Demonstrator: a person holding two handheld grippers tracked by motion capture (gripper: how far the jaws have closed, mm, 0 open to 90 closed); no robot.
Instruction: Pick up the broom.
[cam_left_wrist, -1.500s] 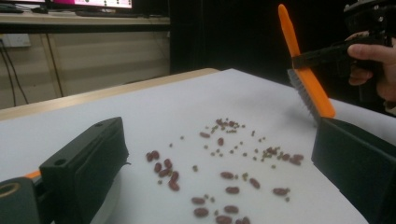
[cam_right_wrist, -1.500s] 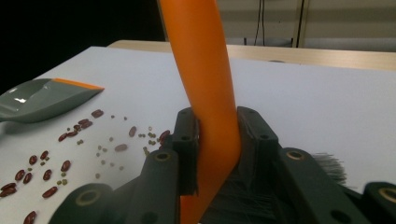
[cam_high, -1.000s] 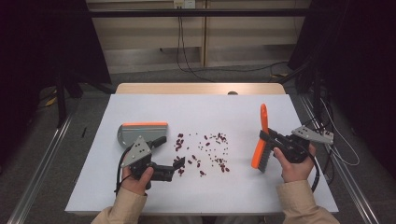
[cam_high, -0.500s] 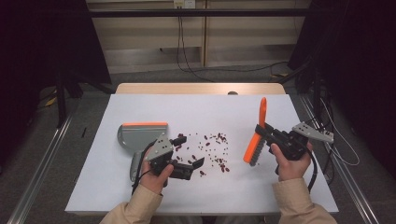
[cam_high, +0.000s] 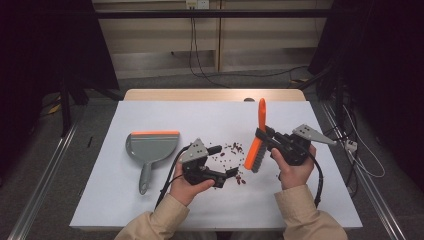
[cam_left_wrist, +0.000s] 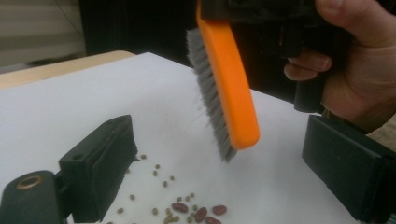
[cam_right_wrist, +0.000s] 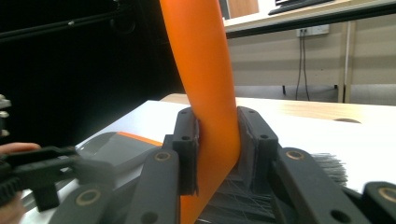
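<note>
Both hands moved inward | right tongs (cam_right_wrist: 217, 140) pinching brush (cam_high: 256, 139) over beans (cam_high: 231, 151) | left tongs (cam_left_wrist: 224, 163) spread

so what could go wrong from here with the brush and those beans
1. The grey dustpan with the orange lip lies flat, away from the scattered red beans, and nothing holds it. A sweep now would likely spread the beans, not collect them.
2. The open left gripper sits among the beans, so it could knock some aside.
3. The right gripper pinches the orange brush by its handle alone; pressing hard might twist it.
</note>
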